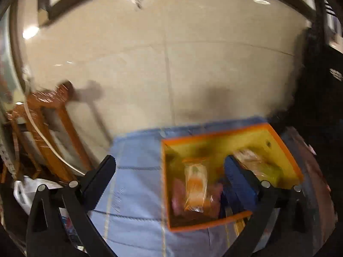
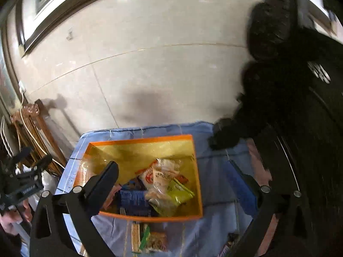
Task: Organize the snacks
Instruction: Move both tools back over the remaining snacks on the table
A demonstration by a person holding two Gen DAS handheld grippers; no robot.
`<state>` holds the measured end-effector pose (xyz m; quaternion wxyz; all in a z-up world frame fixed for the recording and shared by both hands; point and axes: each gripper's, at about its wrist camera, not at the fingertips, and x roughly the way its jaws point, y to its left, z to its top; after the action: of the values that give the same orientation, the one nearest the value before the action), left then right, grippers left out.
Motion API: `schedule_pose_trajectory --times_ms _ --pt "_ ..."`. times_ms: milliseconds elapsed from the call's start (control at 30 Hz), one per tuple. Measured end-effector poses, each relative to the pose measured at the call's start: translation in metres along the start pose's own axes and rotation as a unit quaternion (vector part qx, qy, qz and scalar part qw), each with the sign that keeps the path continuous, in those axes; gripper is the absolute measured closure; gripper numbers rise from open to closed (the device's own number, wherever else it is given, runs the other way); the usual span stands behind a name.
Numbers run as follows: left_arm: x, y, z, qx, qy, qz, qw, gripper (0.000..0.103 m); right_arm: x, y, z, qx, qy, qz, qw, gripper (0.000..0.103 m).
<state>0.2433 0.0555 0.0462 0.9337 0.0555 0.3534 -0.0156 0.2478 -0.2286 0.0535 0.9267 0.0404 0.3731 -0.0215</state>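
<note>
- Left gripper [image 1: 169,177]: jaws spread wide, nothing btwn them. It hangs above the blue cloth [image 1: 137,184] & the left side of the box.
- Right gripper [image 2: 173,184]: jaws spread wide too, empty, up over the box.
- Orange box [image 2: 148,138] w/ yellow inside sits on the cloth. Snack packs lie in a heap at the near end: a clear bag of crackers [image 2: 165,175], a green-yellow pack [image 2: 179,192], a blue pack [image 2: 133,200].
- A few more snacks [image 2: 148,238] lie on the cloth just outside the box's near wall, prob. next to go in.
- Packs look light, soft & crinkly. Shiny wrap may slip. Crackers can crack, so pinch gently.
- Best spot to grab: flat sealed end or a long edge, not the puffy middle.
</note>
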Motion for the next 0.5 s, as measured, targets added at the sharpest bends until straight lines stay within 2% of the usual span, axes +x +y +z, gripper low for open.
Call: schedule_pose_trajectory --times_ms 100,200,333,433,500 --pt "0.009 0.005 -0.041 0.021 0.033 -0.002 0.9992 0.004 -0.003 -0.029 -0.035 0.006 0.018 -0.051 0.999 0.003" --pt "0.017 0.014 -0.094 0.039 0.057 0.002 0.9976 0.004 0.008 -0.061 -0.087 0.034 0.058 -0.074 0.995 0.003" --pt "0.023 0.020 -0.165 0.017 0.095 -0.041 0.9944 0.004 0.030 -0.093 -0.146 0.079 0.120 -0.113 0.983 0.003" --pt "0.036 0.018 -0.196 0.007 0.127 -0.057 0.9903 0.004 0.048 -0.109 -0.181 0.114 0.148 -0.124 0.975 0.003" --pt "0.046 0.014 -0.217 0.022 0.151 -0.057 0.9866 0.004 0.058 -0.113 -0.196 0.120 0.167 -0.134 0.969 0.003"
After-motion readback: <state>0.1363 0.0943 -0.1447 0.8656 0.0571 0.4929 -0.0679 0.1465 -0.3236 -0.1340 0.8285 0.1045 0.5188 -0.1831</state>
